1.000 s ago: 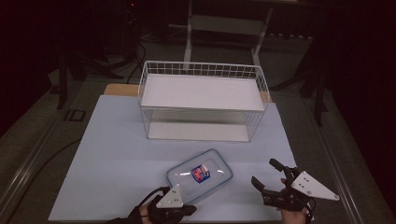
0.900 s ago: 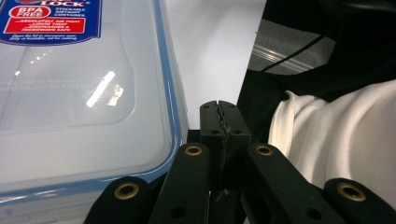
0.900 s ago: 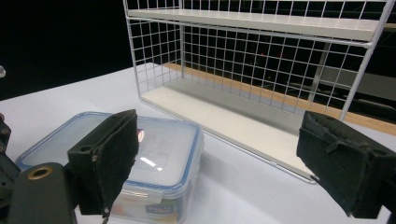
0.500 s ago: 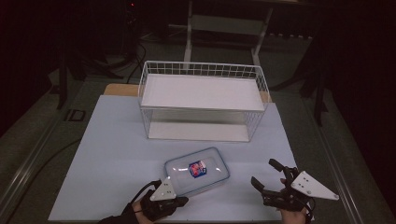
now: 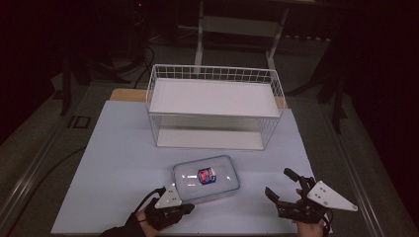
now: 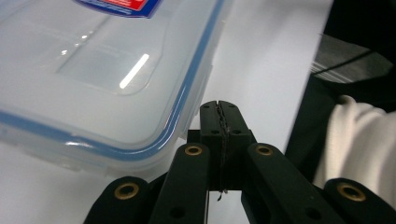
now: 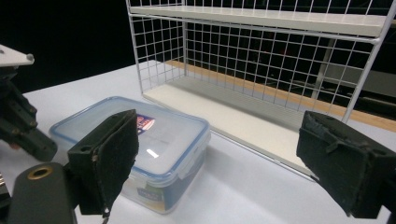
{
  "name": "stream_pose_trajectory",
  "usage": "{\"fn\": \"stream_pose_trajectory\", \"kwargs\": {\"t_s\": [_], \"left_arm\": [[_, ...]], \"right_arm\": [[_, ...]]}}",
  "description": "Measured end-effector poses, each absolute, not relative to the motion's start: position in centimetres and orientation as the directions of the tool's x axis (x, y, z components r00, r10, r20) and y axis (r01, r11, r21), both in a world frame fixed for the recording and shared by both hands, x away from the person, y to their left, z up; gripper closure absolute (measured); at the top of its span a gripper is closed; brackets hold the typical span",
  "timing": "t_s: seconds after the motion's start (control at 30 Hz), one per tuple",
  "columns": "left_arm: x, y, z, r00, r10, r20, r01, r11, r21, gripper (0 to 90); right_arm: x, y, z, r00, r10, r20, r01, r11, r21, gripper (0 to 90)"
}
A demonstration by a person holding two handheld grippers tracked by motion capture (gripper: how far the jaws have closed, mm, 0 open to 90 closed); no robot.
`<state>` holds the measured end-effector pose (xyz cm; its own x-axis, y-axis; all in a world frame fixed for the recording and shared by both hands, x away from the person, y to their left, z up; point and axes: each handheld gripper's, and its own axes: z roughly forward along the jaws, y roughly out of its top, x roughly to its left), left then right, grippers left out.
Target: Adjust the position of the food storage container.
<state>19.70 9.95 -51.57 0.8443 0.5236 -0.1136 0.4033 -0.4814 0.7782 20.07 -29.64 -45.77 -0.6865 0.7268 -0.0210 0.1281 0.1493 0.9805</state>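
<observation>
The clear container [image 5: 206, 177] with a blue-rimmed lid lay flat on the white worktop [image 5: 113, 163], just ahead of the left tool [image 5: 184, 209], whose jaws were pressed together, empty, beside the container's near corner; whether they touched it could not be told. The right tool [image 5: 281, 188] rested apart from the container on its other side, jaws spread wide with nothing between them. Beyond both tools, past the container, stood a white wire rack [image 5: 215, 106] with two shelves.
</observation>
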Motion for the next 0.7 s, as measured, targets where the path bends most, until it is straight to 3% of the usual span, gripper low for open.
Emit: {"fn": "stream_pose_trajectory", "kwargs": {"t_s": [0.7], "left_arm": [[22.1, 11.8, -51.2, 0.800, 0.595, -0.080, 0.418, -0.456, 0.786, 89.7]], "right_arm": [[20.2, -29.5, -45.9, -0.692, 0.722, -0.012, 0.139, 0.149, 0.979, 12.5]]}}
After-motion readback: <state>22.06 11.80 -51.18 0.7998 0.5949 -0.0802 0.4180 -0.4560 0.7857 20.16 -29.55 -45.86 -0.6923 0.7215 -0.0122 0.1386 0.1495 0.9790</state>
